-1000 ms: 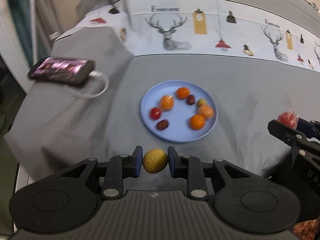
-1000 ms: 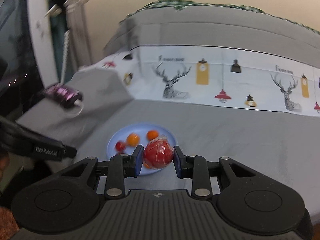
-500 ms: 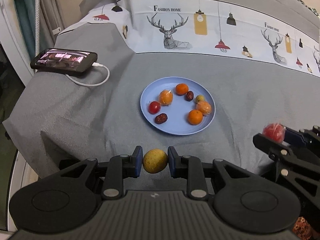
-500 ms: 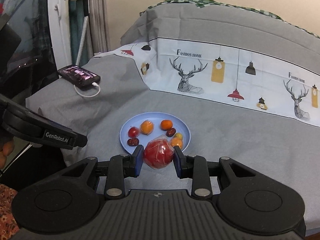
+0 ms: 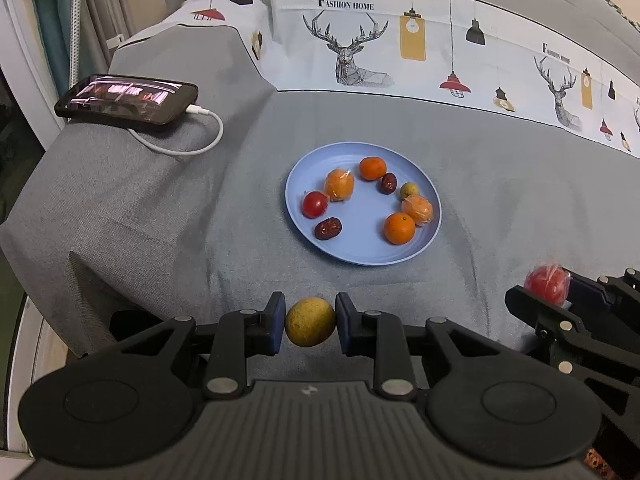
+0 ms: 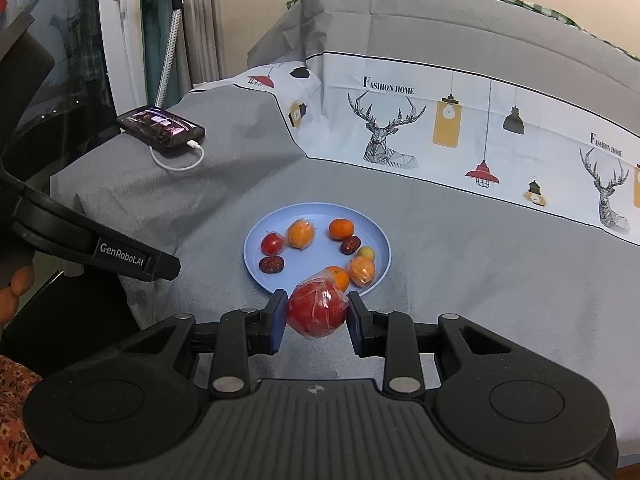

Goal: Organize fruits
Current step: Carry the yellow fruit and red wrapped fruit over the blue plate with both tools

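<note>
A blue plate (image 5: 360, 254) (image 6: 256, 268) lies on the grey cloth and holds several small fruits: oranges, a red tomato (image 5: 314, 204), dark dates and a small green fruit. My left gripper (image 5: 310, 322) is shut on a yellow-green round fruit (image 5: 310, 322), held above the cloth just short of the plate's near rim. My right gripper (image 6: 316, 314) is shut on a plastic-wrapped red fruit (image 6: 316, 312), held in front of the plate's near edge; it also shows at the right of the left wrist view (image 5: 547, 284).
A phone (image 5: 128, 100) (image 6: 162, 130) with a white cable lies at the cloth's far left corner. A printed deer-pattern cloth (image 5: 400, 52) rises behind the plate. The table's left edge drops off near the curtains. The left gripper's body (image 6: 100, 252) shows at the left of the right wrist view.
Both grippers, still holding their fruits, pulled back a little and steadied; the plate now sits slightly farther away in the left view and more centred in the right view.
</note>
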The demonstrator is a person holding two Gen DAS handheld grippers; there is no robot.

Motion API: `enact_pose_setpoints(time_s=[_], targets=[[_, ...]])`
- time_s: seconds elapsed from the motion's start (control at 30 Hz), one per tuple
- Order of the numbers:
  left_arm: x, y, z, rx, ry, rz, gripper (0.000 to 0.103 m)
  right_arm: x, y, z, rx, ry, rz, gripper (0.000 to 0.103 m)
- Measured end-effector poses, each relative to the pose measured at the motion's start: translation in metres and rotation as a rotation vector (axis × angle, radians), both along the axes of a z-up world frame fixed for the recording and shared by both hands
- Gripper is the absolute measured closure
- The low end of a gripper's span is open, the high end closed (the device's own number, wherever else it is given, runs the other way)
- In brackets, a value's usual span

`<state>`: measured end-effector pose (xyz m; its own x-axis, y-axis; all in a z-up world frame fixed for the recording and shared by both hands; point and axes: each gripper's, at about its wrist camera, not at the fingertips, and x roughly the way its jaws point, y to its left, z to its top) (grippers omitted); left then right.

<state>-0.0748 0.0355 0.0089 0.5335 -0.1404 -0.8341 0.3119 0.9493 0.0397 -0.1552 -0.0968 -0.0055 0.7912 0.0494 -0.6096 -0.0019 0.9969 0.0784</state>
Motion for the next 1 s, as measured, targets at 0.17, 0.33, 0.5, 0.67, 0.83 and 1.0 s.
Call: enact_pose_setpoints(time_s=[0.17, 0.33, 0.5, 0.67, 0.83, 1.0], targets=[[0.005, 0.000, -0.002, 0.000, 0.008, 0.006, 0.073, 0.005, -0.001, -0.003, 0.002, 0.015, 0.002, 0.070], [0.013, 0.001, -0.005, 0.000, 0.020, 0.015, 0.073, 0.011, -0.002, -0.006, 0.001, 0.028, 0.004, 0.070], [0.023, -0.001, -0.007, -0.001, 0.028, 0.023, 0.073, 0.018, -0.004, -0.010, 0.002, 0.040, 0.003, 0.070], [0.033, -0.006, -0.008, 0.004, 0.028, 0.025, 0.073, 0.025, -0.007, -0.015, 0.009, 0.053, -0.001, 0.070], [0.041, -0.013, -0.009, 0.010, 0.032, 0.020, 0.073, 0.034, -0.011, -0.020, 0.019, 0.067, -0.006, 0.070], [0.055, -0.021, -0.011, 0.020, 0.034, 0.015, 0.073, 0.049, -0.014, -0.026, 0.018, 0.072, -0.010, 0.070]])
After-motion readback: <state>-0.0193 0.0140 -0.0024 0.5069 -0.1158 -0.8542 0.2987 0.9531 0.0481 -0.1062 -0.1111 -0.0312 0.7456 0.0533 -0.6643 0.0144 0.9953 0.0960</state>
